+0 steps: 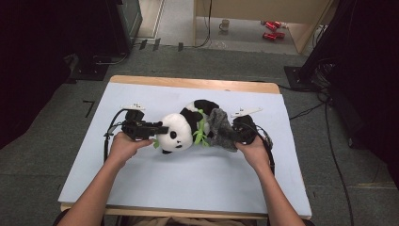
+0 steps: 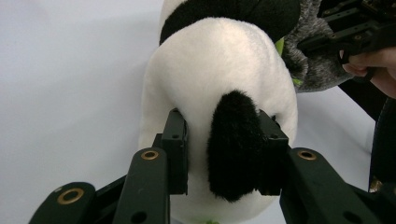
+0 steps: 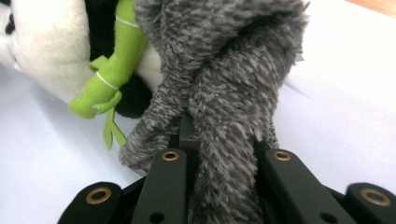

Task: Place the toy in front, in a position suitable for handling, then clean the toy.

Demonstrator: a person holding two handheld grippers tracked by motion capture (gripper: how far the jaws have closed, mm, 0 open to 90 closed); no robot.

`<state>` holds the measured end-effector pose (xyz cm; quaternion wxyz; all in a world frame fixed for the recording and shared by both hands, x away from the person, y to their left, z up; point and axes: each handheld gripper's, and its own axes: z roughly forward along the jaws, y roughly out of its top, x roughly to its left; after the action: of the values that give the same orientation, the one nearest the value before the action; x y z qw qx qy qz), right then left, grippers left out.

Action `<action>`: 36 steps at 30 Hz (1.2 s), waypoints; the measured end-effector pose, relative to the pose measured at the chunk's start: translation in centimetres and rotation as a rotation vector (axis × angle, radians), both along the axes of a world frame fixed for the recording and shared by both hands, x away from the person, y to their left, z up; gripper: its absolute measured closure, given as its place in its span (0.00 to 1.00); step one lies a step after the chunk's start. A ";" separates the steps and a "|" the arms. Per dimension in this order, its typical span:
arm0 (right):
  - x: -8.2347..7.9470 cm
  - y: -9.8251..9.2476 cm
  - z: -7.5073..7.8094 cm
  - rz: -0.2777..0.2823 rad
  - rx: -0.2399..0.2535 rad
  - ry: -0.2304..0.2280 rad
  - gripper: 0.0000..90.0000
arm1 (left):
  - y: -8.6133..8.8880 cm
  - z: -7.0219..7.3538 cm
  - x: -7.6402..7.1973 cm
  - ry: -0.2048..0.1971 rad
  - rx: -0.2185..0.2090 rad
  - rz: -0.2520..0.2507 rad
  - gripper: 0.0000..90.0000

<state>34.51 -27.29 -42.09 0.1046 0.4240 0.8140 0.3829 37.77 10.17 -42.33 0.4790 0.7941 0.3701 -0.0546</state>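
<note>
A black-and-white panda plush lies on its side mid-table, with a green felt bamboo sprig at its chest. My left gripper comes in from the left and is shut on the panda's head, one pad on each side of a black ear. A grey fuzzy cloth is bunched against the panda's body on the right. My right gripper is shut on a fold of that cloth; the fabric hides most of its pads. The sprig hangs just left of the cloth.
The table wears a pale blue-white cover, and a wooden edge shows at the back. Cables trail from both grippers. On the floor beyond stand a mug and red cans, with dark equipment stands at both sides.
</note>
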 end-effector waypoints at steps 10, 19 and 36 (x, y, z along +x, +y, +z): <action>-0.4 -0.1 1.1 0.010 0.055 -0.001 0.86 | -0.1 0.1 -0.1 -0.004 0.007 0.003 0.71; -1.6 2.8 3.9 0.092 0.077 -0.058 0.86 | -0.1 0.2 0.0 0.008 0.008 0.005 0.71; -2.8 6.9 5.7 0.208 0.099 -0.095 0.87 | -0.8 1.1 0.2 -0.011 0.042 -0.014 0.71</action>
<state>31.70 -20.41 -36.40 0.0815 0.3234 0.8278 0.4510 37.99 9.41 -41.24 0.4638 0.8069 0.3629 -0.0457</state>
